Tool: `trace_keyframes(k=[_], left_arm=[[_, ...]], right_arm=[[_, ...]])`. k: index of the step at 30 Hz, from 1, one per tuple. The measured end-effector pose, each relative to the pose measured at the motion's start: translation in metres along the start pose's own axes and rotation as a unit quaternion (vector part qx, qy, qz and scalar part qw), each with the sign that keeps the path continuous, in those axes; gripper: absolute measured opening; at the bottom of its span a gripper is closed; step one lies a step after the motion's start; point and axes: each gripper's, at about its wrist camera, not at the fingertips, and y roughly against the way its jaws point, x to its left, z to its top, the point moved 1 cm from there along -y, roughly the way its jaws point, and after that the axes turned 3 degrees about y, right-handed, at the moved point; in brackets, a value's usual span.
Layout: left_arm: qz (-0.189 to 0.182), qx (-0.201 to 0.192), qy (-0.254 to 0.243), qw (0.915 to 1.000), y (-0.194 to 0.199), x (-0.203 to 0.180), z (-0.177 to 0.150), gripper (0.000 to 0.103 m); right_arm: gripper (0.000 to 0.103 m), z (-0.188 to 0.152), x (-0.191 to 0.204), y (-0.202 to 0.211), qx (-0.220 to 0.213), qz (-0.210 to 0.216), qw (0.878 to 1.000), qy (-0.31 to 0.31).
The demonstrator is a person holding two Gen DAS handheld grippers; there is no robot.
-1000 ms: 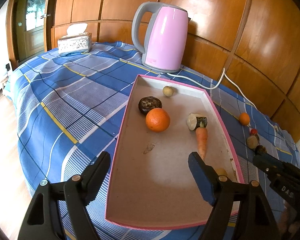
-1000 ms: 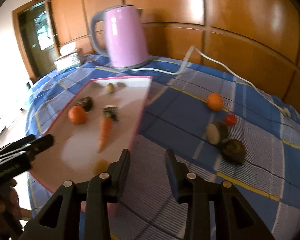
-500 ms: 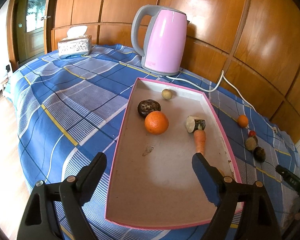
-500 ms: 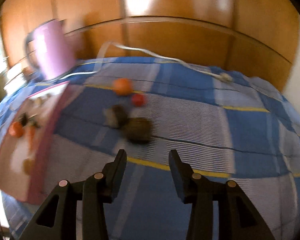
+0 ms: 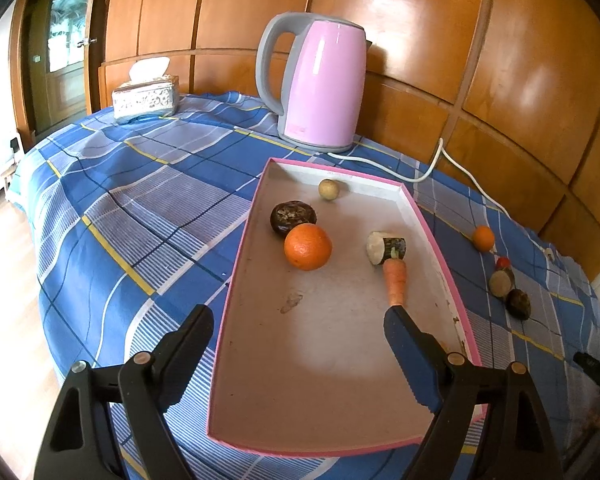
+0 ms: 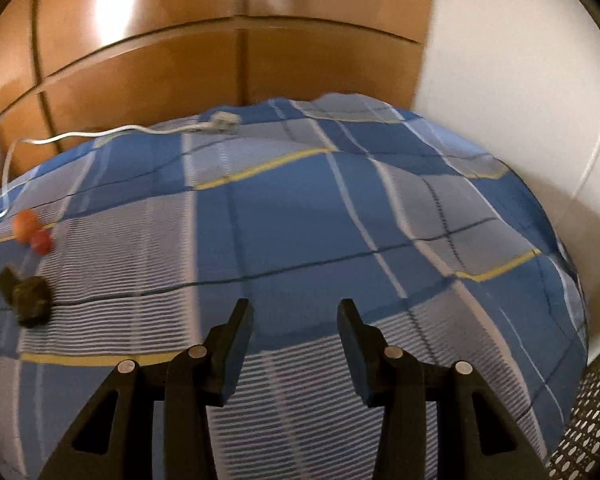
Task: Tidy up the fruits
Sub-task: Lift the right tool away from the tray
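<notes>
Swinging away to its own right, the right tongs [image 6: 296,312] now face bare plaid cloth and a white wall, where a second ago they looked over the tray; the loose fruits have slid to the far left edge of their view. The left tongs [image 5: 296,320] have barely shifted and hang over the near end of the pink-rimmed tray [image 5: 236,280], jaws wide apart and empty. The right jaws are apart too, though less widely, with nothing between them.

Inside the tray lie an orange [image 5: 308,246], a dark round fruit [image 5: 293,216] touching it, a small tan fruit [image 5: 328,189] near the far wall, a cut white-fleshed piece [image 5: 386,248] and a carrot [image 5: 395,282] just beside it. On the blue checked cloth of the desk [image 5: 140,208], well apart from the tray, four things are not yet gathered: a small orange fruit [image 5: 483,237], a red one [image 5: 502,262], a pale-faced cut piece [image 5: 501,283] and a dark lump [image 5: 518,302].

I judge these small fruits light and fairly firm, but round, so liable to roll on the soft cloth or squirt out of a pinch. Taking each across its widest middle, with the pads level and low, looks safest. The red one seems smallest and may bruise, so a gentle squeeze suits it. The cut piece probably offers flatter sides to grip.
</notes>
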Motion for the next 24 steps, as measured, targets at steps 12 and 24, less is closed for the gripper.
trace_keyframes(k=[12, 24], left_arm=[[0.001, 0.001, -0.014, 0.9999, 0.0, -0.009, 0.0, 0.088], [-0.004, 0.003, -0.04, 0.9992, 0.002, -0.026, 0.004, 0.088]], right_arm=[[0.066, -0.008, -0.015, -0.015, 0.004, -0.015, 0.999, -0.034], [0.07, -0.009, -0.013, -0.017, 0.001, -0.018, 0.999, -0.033]])
